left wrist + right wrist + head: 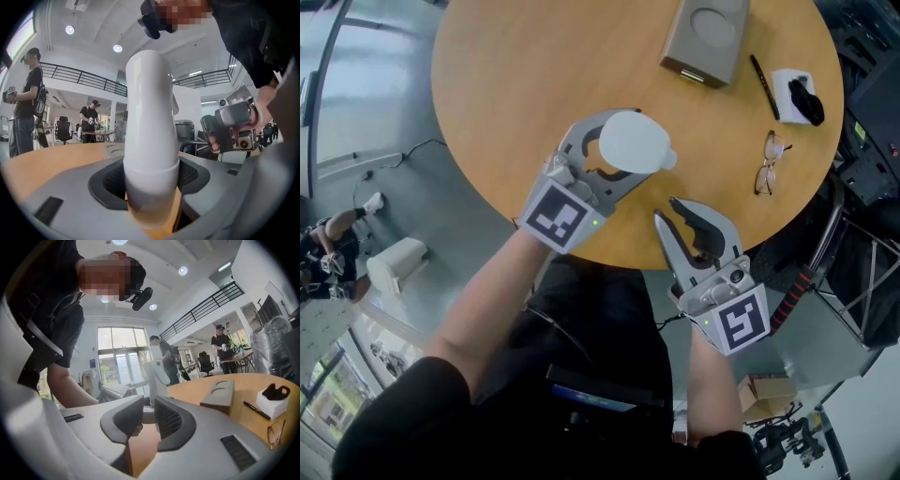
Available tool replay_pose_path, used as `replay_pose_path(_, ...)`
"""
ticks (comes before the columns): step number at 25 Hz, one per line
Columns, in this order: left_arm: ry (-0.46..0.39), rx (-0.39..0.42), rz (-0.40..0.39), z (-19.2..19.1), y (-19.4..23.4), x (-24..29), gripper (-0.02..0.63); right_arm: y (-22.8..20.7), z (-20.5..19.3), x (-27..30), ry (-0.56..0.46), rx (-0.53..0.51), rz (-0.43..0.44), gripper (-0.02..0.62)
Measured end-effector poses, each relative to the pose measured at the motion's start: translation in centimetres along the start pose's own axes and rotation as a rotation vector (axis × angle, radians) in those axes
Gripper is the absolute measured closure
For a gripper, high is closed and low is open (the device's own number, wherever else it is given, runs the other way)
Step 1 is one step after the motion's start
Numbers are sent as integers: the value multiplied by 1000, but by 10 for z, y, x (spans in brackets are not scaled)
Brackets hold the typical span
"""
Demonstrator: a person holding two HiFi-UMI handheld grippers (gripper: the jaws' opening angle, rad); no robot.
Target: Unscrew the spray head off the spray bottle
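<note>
Spray bottle [633,141]: white, upright, at the near edge of the round tabletop [516,84], clamped low on its body by the left gripper [626,150]. In the left gripper view both pads press on the bottle's sides. Spray head looks to be on the bottle, a small nub pointing toward the right gripper; the seam between head and body can't be made out. Wood shows under the bottle's base, but whether it touches the tabletop is unclear

Right gripper [667,210]: just beside the bottle, at the near edge, jaws a narrow gap apart with nothing gripped. In the right gripper view the bottle [155,373] stands beyond the jaw tips, not between the pads

Far side of the tabletop: grey box [705,37] with a round recess in its top. Toward the right edge: black pen [764,86], white block [786,82] with a black item [806,101] on it, pair of glasses [769,164] nearer the right gripper. All well apart from the bottle
</note>
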State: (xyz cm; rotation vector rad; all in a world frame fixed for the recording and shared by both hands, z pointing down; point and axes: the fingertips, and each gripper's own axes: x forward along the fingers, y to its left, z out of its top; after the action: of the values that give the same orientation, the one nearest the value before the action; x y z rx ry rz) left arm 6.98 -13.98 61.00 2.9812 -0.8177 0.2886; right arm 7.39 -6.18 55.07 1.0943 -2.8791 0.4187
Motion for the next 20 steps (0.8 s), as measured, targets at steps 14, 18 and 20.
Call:
replay_pose_path(14, 61, -75, 12, 140, -19, -78, 307, 80, 167, -22, -49, -69, 93, 465)
replay_pose_path(18, 71, -118, 11, 166, -28, -90, 307, 102, 193, -26, -38, -79, 119, 432)
replay_pose_path(20, 69, -126, -9, 181, -35, -98, 307, 113, 208, -28, -41, -88, 123, 416)
